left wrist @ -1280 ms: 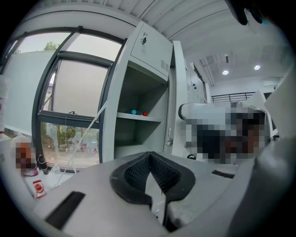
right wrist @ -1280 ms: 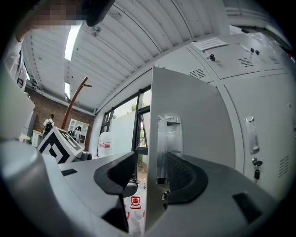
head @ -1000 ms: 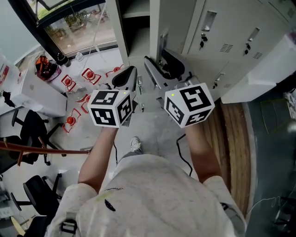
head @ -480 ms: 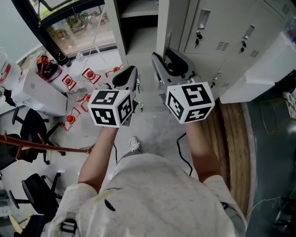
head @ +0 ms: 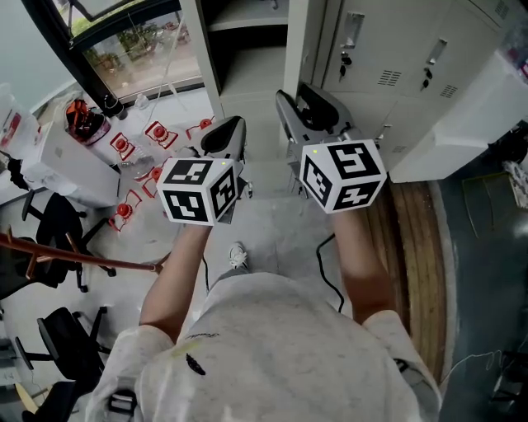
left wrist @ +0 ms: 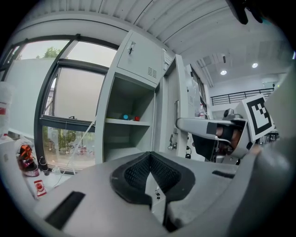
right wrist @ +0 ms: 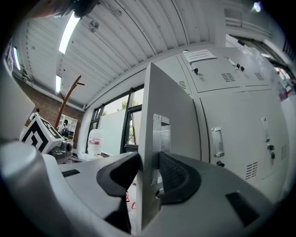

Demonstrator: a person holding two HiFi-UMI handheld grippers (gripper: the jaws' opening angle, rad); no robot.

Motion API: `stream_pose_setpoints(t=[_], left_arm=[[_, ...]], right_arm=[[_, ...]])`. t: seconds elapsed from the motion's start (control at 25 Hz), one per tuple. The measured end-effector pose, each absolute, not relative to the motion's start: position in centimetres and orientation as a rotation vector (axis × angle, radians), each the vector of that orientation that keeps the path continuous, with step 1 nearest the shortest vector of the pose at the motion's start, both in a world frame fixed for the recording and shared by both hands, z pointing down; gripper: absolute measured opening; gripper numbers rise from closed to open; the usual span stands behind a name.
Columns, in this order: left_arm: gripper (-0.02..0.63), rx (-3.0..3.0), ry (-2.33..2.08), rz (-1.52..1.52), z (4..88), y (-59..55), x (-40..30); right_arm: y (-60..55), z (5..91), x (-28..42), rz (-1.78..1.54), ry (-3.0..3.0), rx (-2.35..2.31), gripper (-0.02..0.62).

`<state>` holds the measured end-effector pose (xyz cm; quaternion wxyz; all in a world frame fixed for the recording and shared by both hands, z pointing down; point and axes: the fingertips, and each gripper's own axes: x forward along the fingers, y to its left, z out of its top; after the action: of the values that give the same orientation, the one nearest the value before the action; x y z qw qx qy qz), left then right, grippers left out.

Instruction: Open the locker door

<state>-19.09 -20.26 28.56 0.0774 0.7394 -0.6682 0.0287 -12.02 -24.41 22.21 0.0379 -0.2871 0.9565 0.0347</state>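
Observation:
The grey locker door (head: 299,41) stands ajar, edge-on to me, with the open compartment and its shelf (head: 239,25) left of it. My right gripper (head: 301,99) is at the door's free edge. In the right gripper view the door (right wrist: 171,115) runs between the jaws of the right gripper (right wrist: 149,166); they have just been closing and the pads (right wrist: 178,176) press on the edge at the recessed handle plate. My left gripper (head: 233,125) hangs apart to the left, level with the right one. In its own view the left gripper (left wrist: 150,159) is shut on nothing and faces the open shelf (left wrist: 127,122).
Closed lockers (head: 396,58) with keys line the right side, a long white box (head: 462,124) lying against them. To the left are a window (head: 140,45), red-marked packets on the floor (head: 157,132), a white box (head: 70,169), black chairs (head: 49,222) and a wooden pole (head: 74,262).
My right gripper has gone forward to the door's edge and its jaws have narrowed around it. The left gripper has barely shifted in the view.

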Motion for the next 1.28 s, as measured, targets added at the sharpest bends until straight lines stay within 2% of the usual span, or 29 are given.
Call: stream_pose_setpoints(t=[0.64,1.28], left_arm=[[0.006,2.355,-1.87,0.135,28.1,-22.5,-11.1],[0.006,2.496,-1.641,0.166,29.1,-27.9,-5.1]], right_arm=[[-25.7,22.4,-5.1,0.126,2.914,-0.984,0.137],[-27.9,22.4,0.0,0.204,2.868,-1.165,0.1]])
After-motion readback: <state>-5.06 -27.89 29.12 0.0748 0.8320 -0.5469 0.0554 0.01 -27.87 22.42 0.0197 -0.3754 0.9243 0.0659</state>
